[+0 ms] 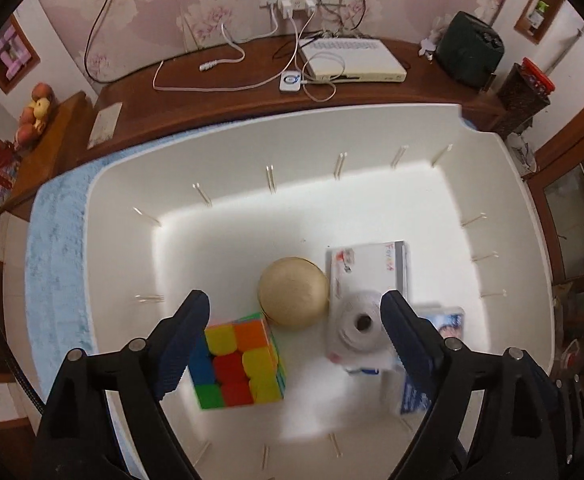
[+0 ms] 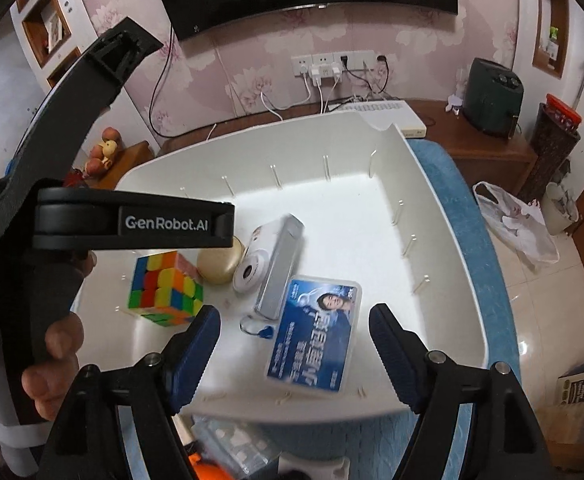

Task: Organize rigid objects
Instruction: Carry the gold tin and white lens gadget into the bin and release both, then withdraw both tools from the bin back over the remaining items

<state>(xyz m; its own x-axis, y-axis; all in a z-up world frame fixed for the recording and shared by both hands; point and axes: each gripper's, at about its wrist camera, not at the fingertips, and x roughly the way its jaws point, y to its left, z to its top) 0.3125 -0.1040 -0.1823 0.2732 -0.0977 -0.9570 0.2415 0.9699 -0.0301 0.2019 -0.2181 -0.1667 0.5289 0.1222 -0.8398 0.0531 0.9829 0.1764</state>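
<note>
A big white bin (image 2: 443, 216) is seen on a blue mat (image 2: 479, 248). The mat is laid beside a brown wooden shelf (image 1: 220, 96). All the small things are kept inside the bin, near its front half.

The left tongs (image 1: 295, 324) are held above the bin, pointing down. Their jaws are spread wide, and nothing is pinched between them. A hand (image 2: 58, 356) is seen wrapped around the handle of these tongs in the right wrist view.

The right tongs (image 2: 293, 340) are held over the front of the bin. Their jaws are spread wide too, and nothing is squeezed. A clear card box with a blue picture (image 2: 315, 336) is seen lying flat on the bin floor between them, but it is not touched by the pads.

A colourful puzzle cube (image 1: 240, 360) is set on the bin floor on the left. A round tan ball (image 1: 293, 296) is placed just behind it. A small white camera (image 1: 361, 320) is found right beside the ball. It looks blurry. A grey box (image 2: 282, 264) is seen just beside the camera, one end near the card box.
</note>
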